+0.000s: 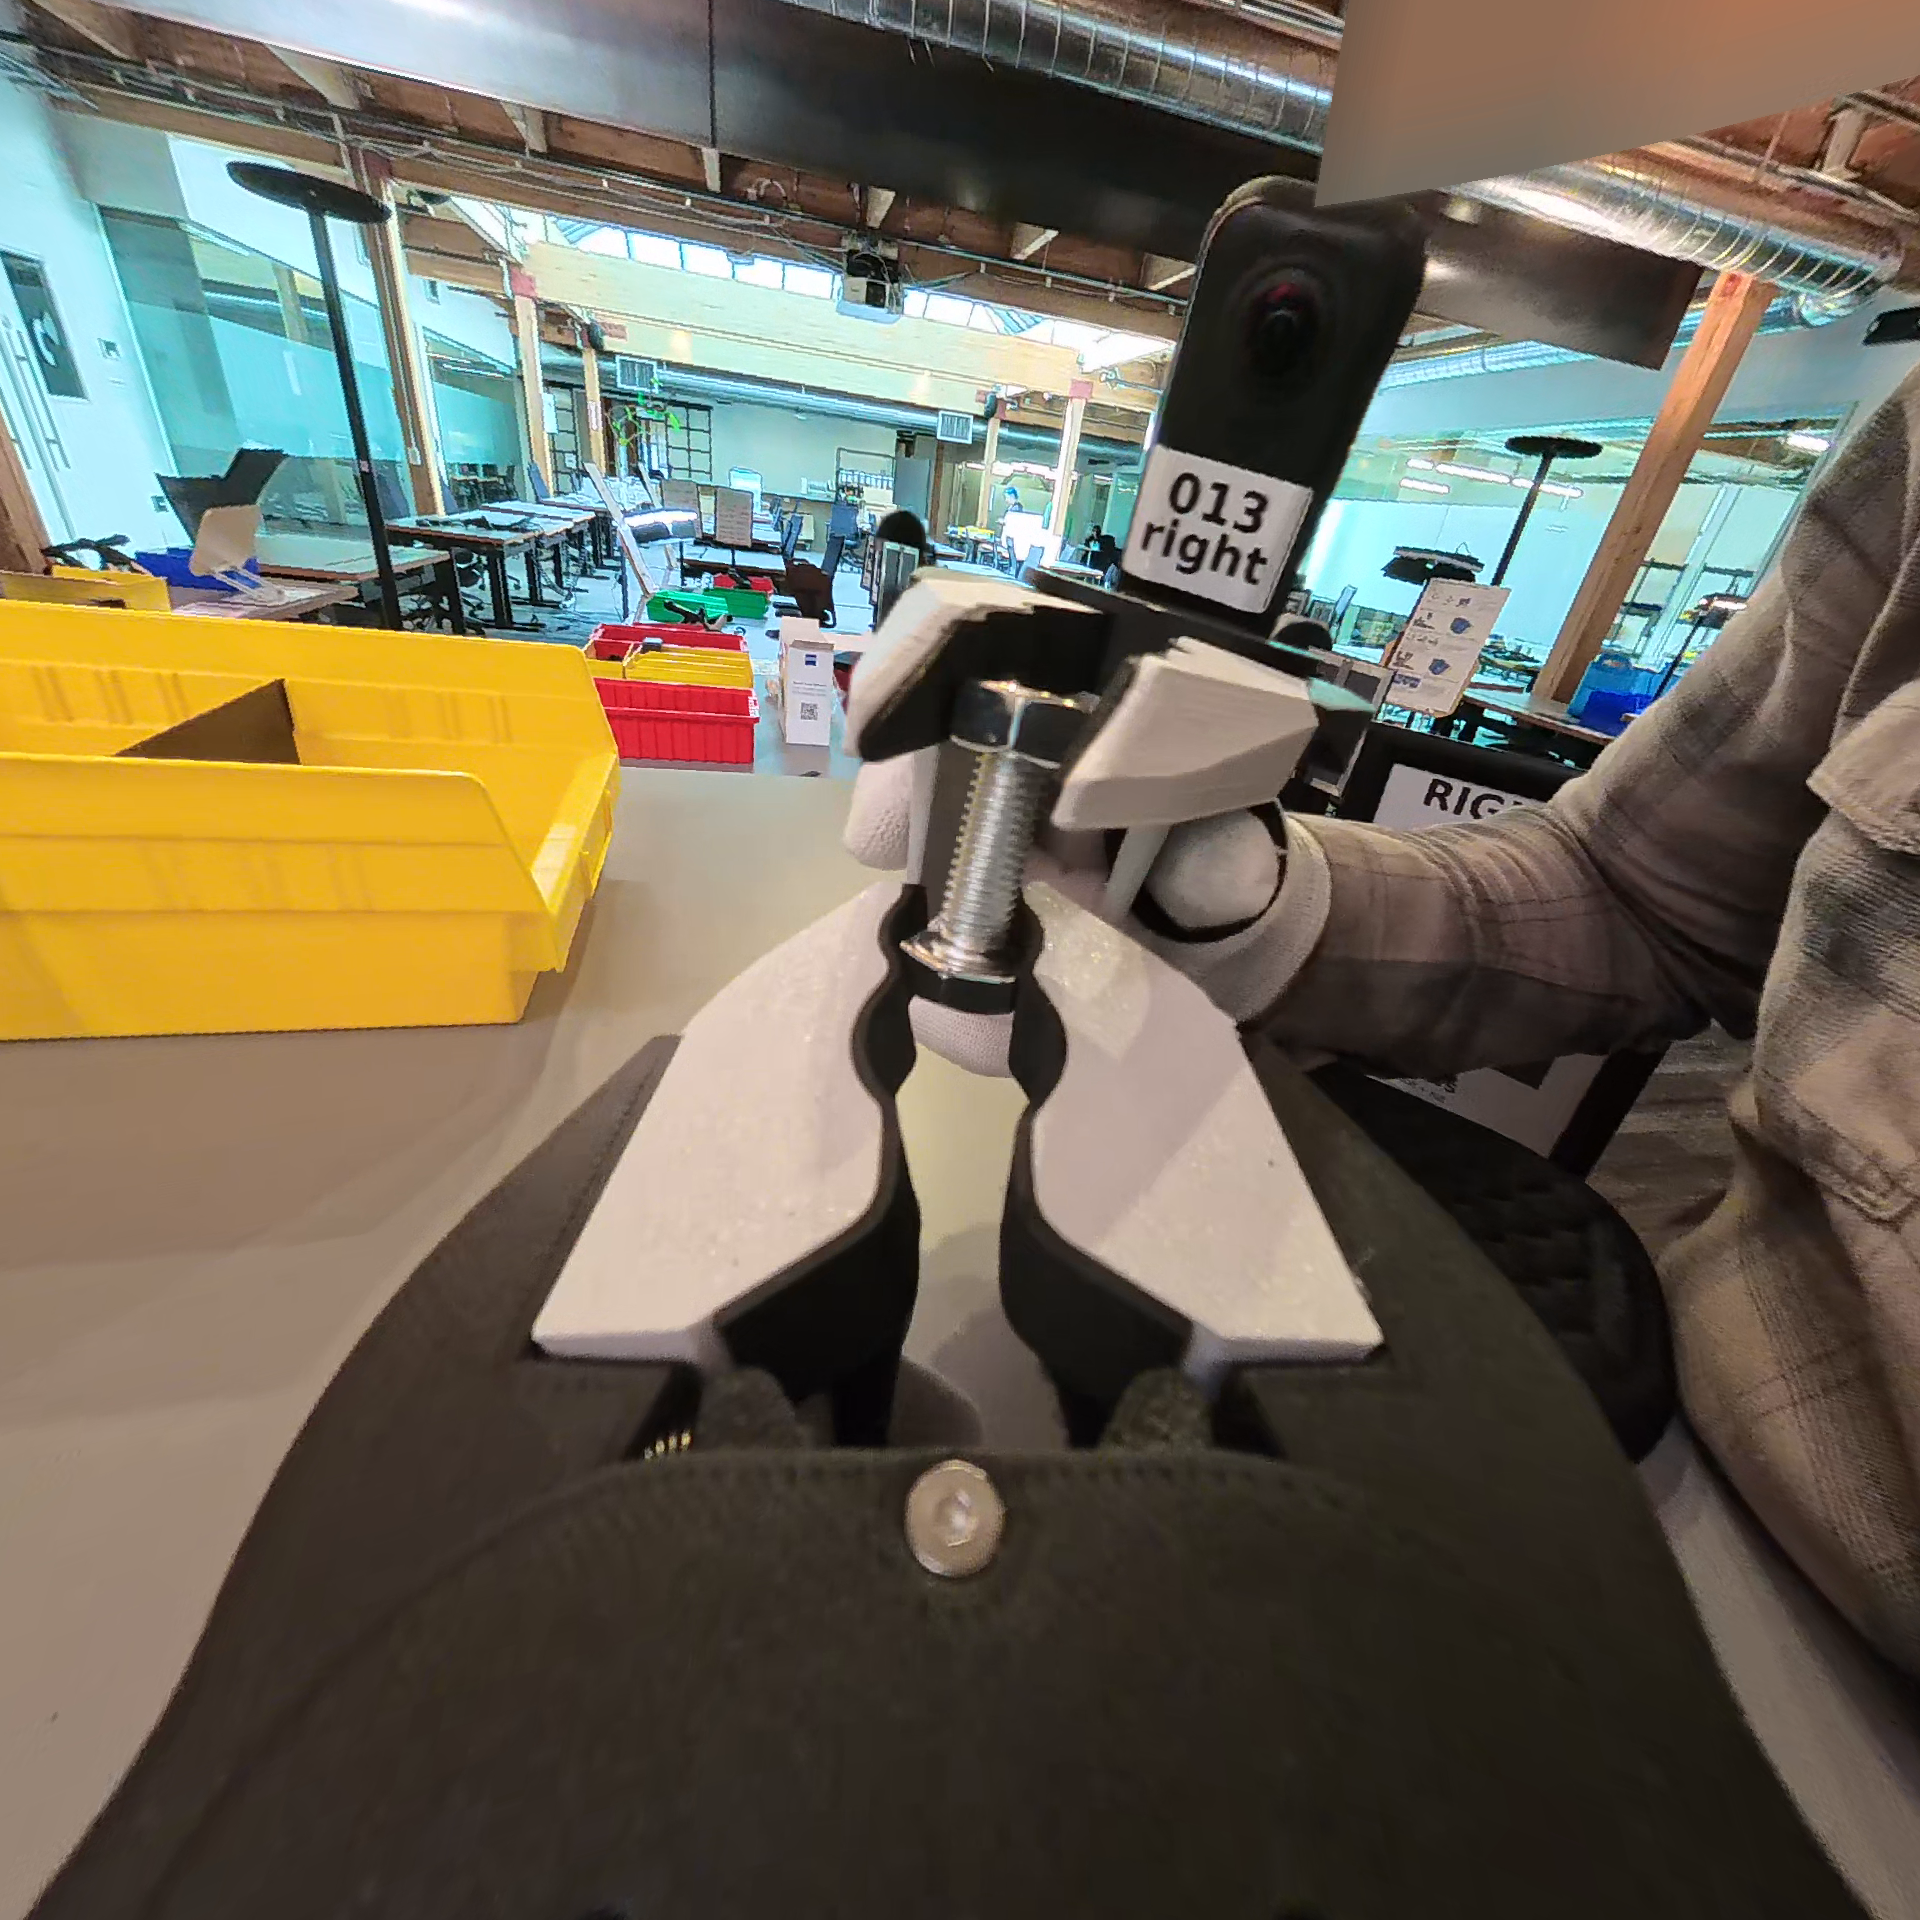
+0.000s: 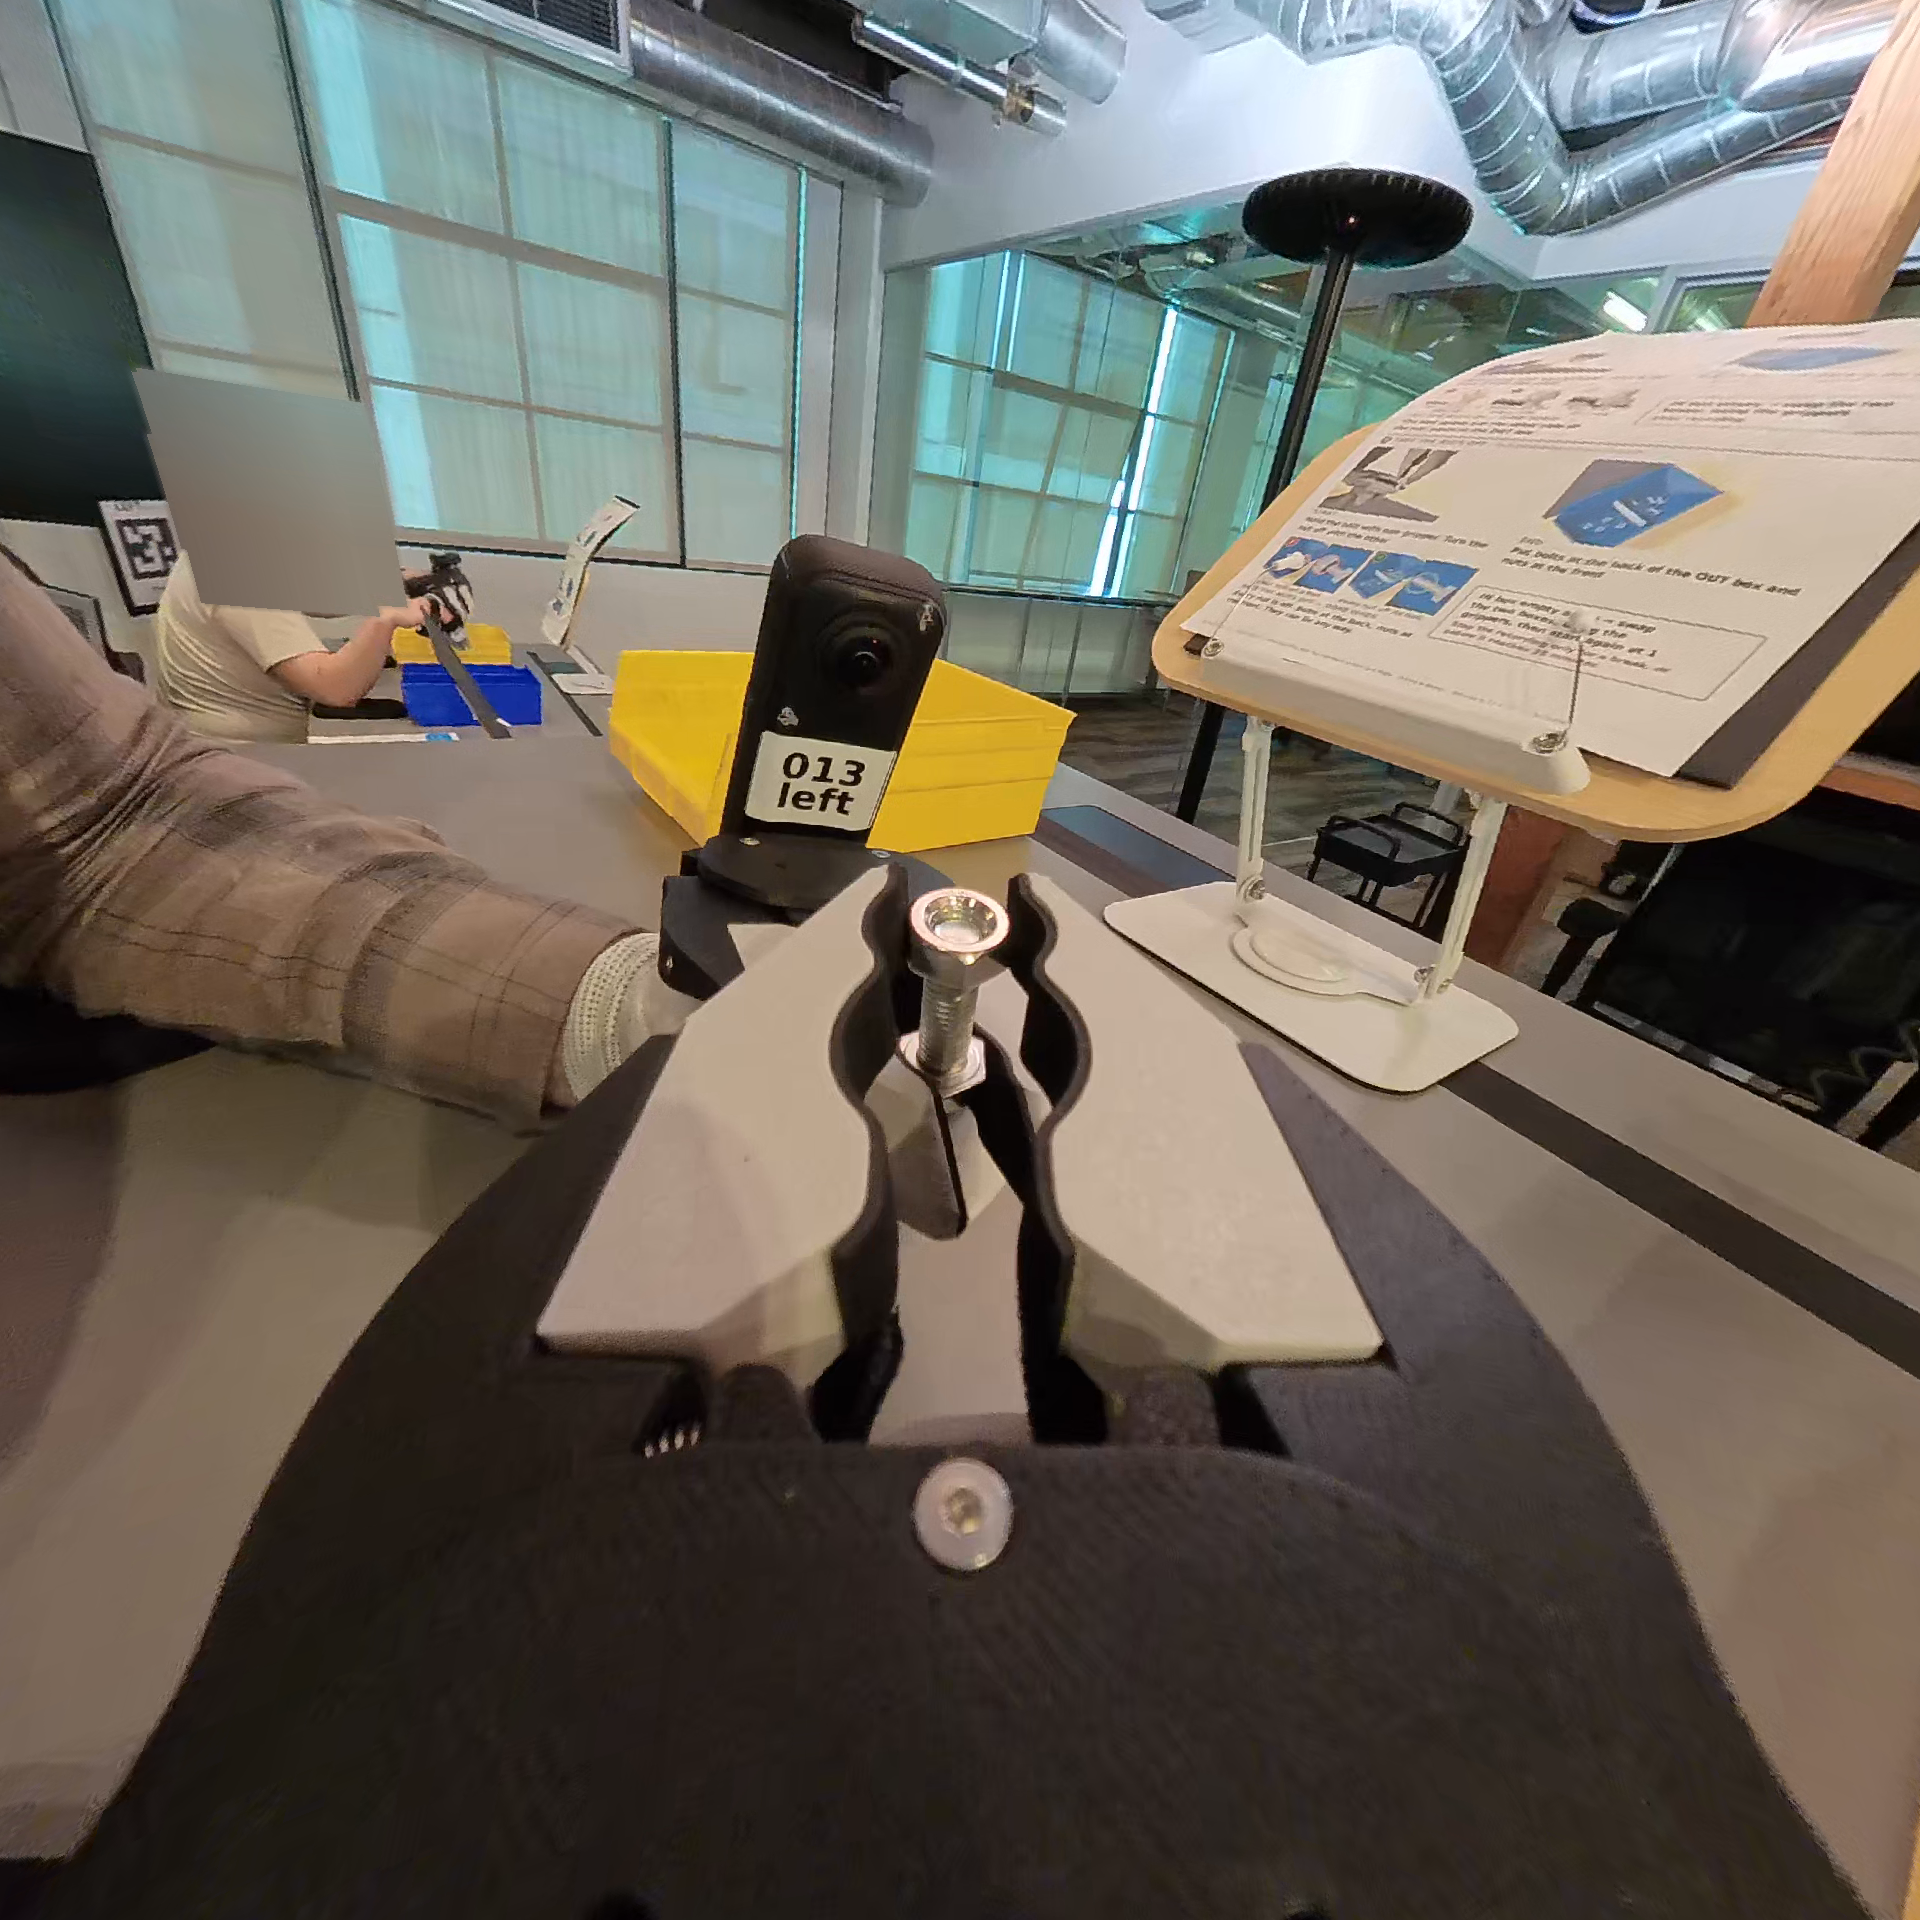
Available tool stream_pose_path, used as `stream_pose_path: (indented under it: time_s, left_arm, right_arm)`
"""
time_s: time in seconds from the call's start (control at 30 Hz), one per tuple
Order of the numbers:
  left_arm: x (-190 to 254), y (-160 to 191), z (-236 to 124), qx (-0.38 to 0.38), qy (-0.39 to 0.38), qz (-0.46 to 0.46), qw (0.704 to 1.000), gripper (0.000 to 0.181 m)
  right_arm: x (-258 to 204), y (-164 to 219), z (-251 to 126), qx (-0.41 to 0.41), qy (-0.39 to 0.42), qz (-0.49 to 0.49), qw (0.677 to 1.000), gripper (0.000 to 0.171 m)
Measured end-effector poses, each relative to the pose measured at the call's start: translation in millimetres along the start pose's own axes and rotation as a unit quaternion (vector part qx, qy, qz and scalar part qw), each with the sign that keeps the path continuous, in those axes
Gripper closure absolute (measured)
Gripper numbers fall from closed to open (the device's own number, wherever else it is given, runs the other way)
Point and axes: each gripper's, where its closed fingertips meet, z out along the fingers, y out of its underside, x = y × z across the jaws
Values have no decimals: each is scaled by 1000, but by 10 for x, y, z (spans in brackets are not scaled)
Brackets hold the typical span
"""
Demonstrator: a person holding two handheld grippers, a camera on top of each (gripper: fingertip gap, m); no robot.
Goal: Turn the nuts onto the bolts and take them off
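A silver bolt (image 1: pixel 992 842) stands nearly upright above the grey table (image 1: pixel 208 1195), held between both grippers. My right gripper (image 1: pixel 1023 717) comes in from above and is shut on the bolt's hex head (image 1: pixel 1023 715). My left gripper (image 1: pixel 961 971) is shut on the nut (image 1: pixel 961 977), which sits at the lower end of the thread. In the right wrist view my right gripper (image 2: pixel 956 930) clamps the dished bolt head (image 2: pixel 956 923). The nut (image 2: pixel 940 1065) sits lower on the shaft, in the left gripper (image 2: pixel 943 1086). A gloved hand (image 1: pixel 1226 914) holds the right gripper.
Two yellow bins (image 1: pixel 291 831) stand on the table to the left, with red bins (image 1: pixel 675 707) farther back. A yellow bin (image 2: pixel 956 748) sits behind the left gripper. A document stand with an instruction sheet (image 2: pixel 1558 582) is at the right. A person (image 2: pixel 260 655) works at a far table by a blue bin (image 2: pixel 468 694). Tip to tip, the grippers are about 6 cm apart.
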Motion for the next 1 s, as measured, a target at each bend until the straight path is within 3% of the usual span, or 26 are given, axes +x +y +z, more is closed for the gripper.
stream_pose_path:
  time_s: [0.13,0.33,0.57,0.67,0.73,0.87,0.93,1.0]
  left_arm:
    - [63,26,2,-14,20,10,1000,167]
    - [250,85,-5,-52,79,19,995,167]
    - [663,207,9,-91,187,9,978,167]
    - [784,234,12,-99,214,10,972,167]
    - [783,244,10,-99,212,15,972,167]
    - [692,198,3,-89,194,12,977,167]
    - [639,191,-3,-89,181,16,979,167]
    - [568,184,-2,-88,162,20,983,167]
  right_arm:
    - [-79,4,-13,-12,-56,-3,998,154]
    - [-315,19,-103,-52,-238,-28,969,154]
    - [-722,21,-308,-96,-494,2,864,154]
    - [-859,13,-360,-103,-558,8,824,154]
    - [-878,20,-360,-102,-570,13,815,154]
    - [-793,-9,-303,-82,-549,30,832,154]
    - [-741,-26,-237,-75,-520,32,850,128]
    - [-669,-36,-202,-74,-488,28,869,124]
